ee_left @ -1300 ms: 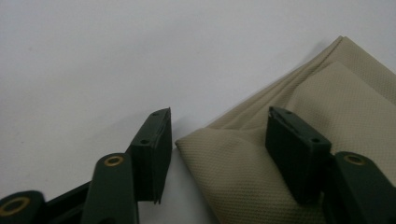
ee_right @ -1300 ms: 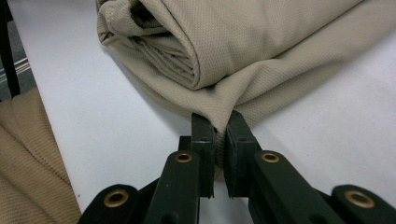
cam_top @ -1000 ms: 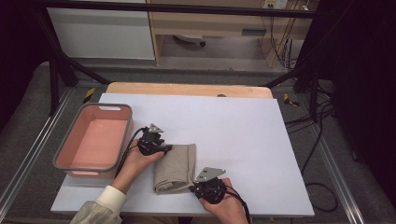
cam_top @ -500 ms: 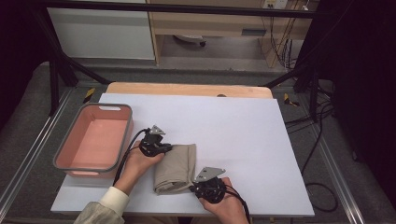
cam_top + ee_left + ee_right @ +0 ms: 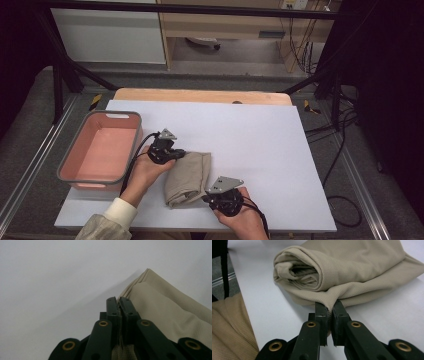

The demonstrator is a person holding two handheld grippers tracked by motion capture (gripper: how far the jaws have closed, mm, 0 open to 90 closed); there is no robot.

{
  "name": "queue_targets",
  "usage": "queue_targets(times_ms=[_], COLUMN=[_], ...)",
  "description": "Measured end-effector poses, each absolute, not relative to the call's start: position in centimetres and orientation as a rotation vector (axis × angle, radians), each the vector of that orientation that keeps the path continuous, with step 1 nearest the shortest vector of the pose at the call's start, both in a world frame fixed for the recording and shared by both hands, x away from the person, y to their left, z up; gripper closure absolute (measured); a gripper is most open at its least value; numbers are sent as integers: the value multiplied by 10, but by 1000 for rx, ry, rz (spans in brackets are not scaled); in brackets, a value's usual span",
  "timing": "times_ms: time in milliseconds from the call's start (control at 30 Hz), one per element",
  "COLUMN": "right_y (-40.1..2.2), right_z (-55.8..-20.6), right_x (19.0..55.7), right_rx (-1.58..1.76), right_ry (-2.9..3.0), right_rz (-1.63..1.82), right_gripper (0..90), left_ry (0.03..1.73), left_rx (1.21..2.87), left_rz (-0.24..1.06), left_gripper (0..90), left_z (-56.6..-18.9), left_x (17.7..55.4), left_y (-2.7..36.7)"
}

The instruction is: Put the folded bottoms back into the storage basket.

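A beige folded cloth lies on the white table near its front edge. My left gripper is at the cloth's far left corner. In the left gripper view the jaws are shut, with an edge of the cloth pinched between them. My right gripper is at the near right side of the cloth. In the right gripper view it is shut on a fold of the cloth, just below the rolled end.
A pink basin with a grey rim stands at the table's left side, close to my left hand. A wooden strip runs along the far edge. A beige sleeve lies to the left in the right gripper view.
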State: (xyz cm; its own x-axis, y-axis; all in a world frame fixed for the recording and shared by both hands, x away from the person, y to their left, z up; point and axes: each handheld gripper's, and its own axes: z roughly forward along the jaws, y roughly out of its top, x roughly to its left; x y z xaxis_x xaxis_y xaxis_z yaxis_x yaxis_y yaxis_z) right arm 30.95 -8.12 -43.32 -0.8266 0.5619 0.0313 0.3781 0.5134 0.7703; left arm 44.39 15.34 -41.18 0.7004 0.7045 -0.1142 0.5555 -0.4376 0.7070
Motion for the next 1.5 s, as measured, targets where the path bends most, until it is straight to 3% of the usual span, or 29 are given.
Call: queue_targets(times_ms=[700,1500], right_y=[-88,-60], right_z=[-402,-371], right_x=[332,347], right_rx=[829,768], right_ry=[2515,2522], right_rz=[1289,1410], right_gripper=[859,859], left_ry=[931,917], left_rx=[2163,2169], left_rz=[323,413], left_gripper=[871,870], left_z=[-369,-318], left_x=[459,460], left_y=[141,169])
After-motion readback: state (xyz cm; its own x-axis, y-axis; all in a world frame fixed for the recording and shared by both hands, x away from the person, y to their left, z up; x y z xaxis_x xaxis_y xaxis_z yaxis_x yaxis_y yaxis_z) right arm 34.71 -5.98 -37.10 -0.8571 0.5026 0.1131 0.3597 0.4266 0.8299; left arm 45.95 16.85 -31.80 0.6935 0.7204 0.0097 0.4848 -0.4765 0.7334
